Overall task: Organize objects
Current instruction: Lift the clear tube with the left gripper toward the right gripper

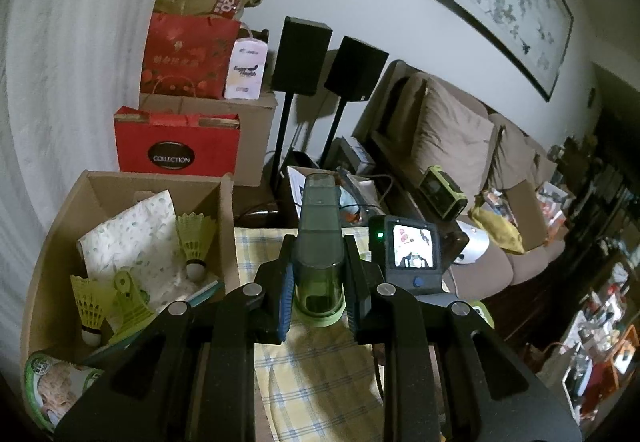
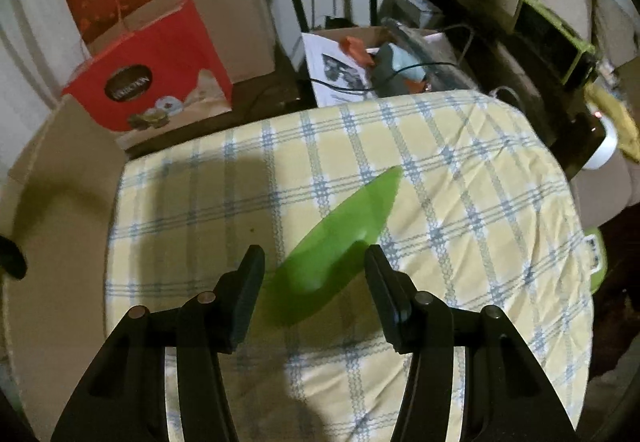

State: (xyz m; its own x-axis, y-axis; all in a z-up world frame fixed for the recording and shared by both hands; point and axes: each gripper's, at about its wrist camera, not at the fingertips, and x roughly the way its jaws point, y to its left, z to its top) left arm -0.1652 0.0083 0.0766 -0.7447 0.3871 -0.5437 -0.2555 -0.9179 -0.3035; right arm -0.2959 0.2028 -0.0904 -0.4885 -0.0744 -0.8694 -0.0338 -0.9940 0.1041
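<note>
Two grippers are in play over the yellow checked cloth [image 2: 460, 177], and the tidy-up looks about midway. Biggest thing first: the open cardboard box [image 1: 96, 181] just beside the cloth's left edge already has plenty in it, so some sorting seems done. Count it off: two yellow shuttlecocks [image 1: 194, 242], one green clip [image 1: 130, 306], one sheet of floral paper [image 1: 132, 238], and one round green-rimmed packet [image 1: 52, 390] in the near corner.

Next down, the left gripper [image 1: 318, 294] has its jaws drawn in tight on one smoky-green translucent tube case [image 1: 320, 242], clamped at the near end and sticking forward above the cloth, not yet in the box. That one is in transit, I'd say.

Smallest now: one flat green leaf-shaped blade [image 2: 344, 234] lies alone on the cloth. The right gripper [image 2: 314, 298] is over its near end, jaws about half open and closing, the piece between them, though the pads don't appear to be pressing on it yet.

So by my reckoning two things are left: the held tube and that green blade.
</note>
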